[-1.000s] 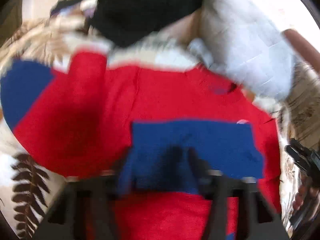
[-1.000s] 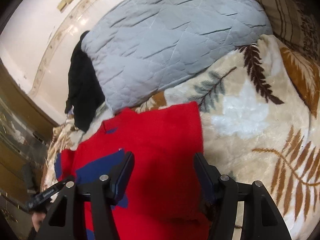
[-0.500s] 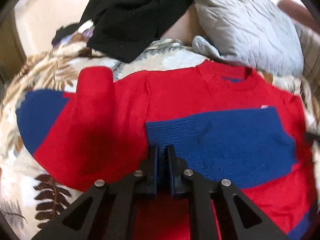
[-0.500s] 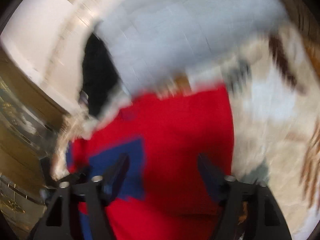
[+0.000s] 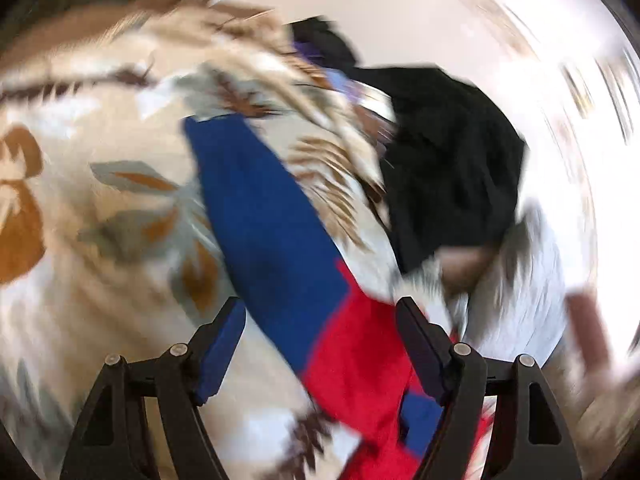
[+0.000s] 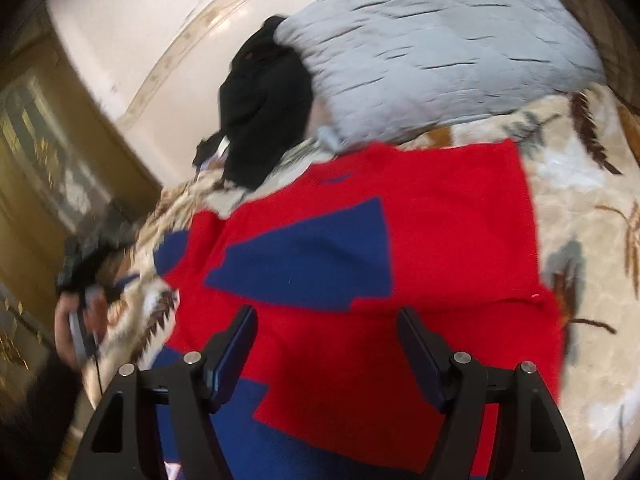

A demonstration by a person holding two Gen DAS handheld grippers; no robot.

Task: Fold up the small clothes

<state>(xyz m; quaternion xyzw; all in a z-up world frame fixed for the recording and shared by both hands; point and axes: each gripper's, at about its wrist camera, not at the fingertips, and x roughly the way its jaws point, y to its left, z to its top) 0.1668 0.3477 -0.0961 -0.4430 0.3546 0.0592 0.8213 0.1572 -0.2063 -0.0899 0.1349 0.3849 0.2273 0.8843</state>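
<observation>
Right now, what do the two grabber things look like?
Both grippers, left and right, are black plastic frames with triangle cut-outs and round silver bolts. Each has two flat fingers with dark blue pads. In the right view, the left one sits in a bare hand with a thin cable hanging down.

The left gripper [image 5: 320,320] stands with its jaws spread wide, nothing clamped between them. Running away from the gap between the jaws is a sweater sleeve [image 5: 276,224], red close to the gripper and blue farther out, its cuff end lying well ahead and slightly to the left. The sleeve lies on a cream bed blanket [image 5: 100,208] printed with brown and grey leaves, which fills the space left of the gripper. Ahead and to the right sits a heap of black clothing [image 5: 448,168]. Nearer on the right, a pale grey quilted pillow [image 5: 532,288] shows, heavily smeared by motion blur.
</observation>
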